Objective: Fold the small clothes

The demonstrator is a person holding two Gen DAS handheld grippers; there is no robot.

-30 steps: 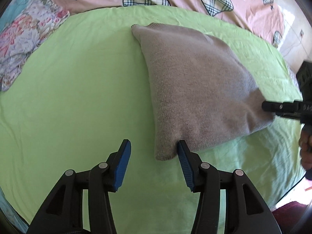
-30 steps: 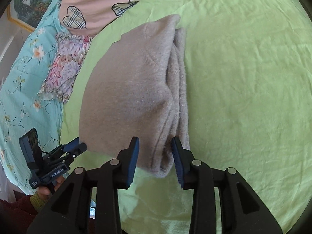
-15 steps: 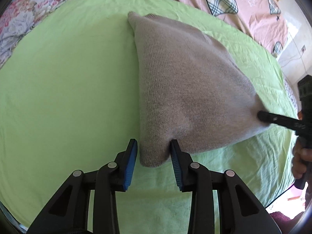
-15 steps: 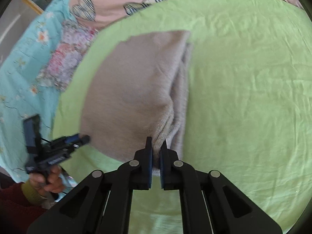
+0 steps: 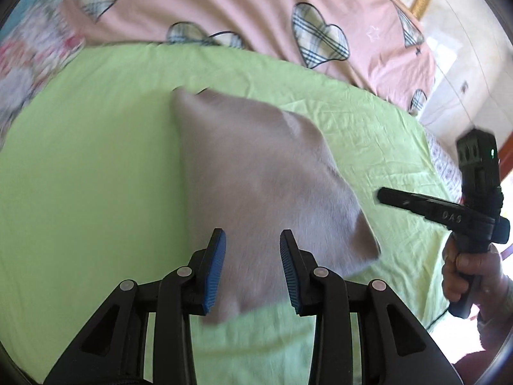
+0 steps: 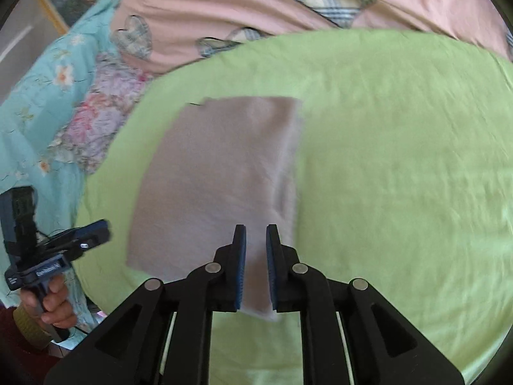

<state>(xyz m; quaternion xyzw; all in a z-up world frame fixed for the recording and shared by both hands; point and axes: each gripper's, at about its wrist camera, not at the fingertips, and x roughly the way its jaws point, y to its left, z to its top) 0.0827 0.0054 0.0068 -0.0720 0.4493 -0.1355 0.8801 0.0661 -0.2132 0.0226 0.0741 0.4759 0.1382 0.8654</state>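
Left gripper (image 5: pixel 252 268): jaws set wide apart, blue pads (image 5: pixel 214 269) facing each other; the near part of the folded grey knit garment (image 5: pixel 256 186) shows between and beyond them, contact with the pads not discernible through motion blur. In the right wrist view this gripper appears at far left (image 6: pixel 96 232), gripped by the left hand (image 6: pixel 51 301), beside the garment's left edge.

Folded grey knit garment (image 6: pixel 221 173): lies on the lime-green bed sheet (image 5: pixel 80 176), directly ahead of both grippers; stacked layers visible along its right edge in the right wrist view.

Right gripper (image 6: pixel 256 266): jaws at a narrow gap; the garment's near corner is seen in that gap, whether pinched cannot be told. In the left wrist view it sits at right (image 5: pixel 384 195), just beside the garment's right corner, held by the right hand (image 5: pixel 471 276).

Beyond the sheet: pink quilt with plaid hearts (image 5: pixel 256 9). Far left of the right gripper: turquoise floral cover (image 6: pixel 41 96) and patchwork floral cloth (image 6: pixel 99 118).
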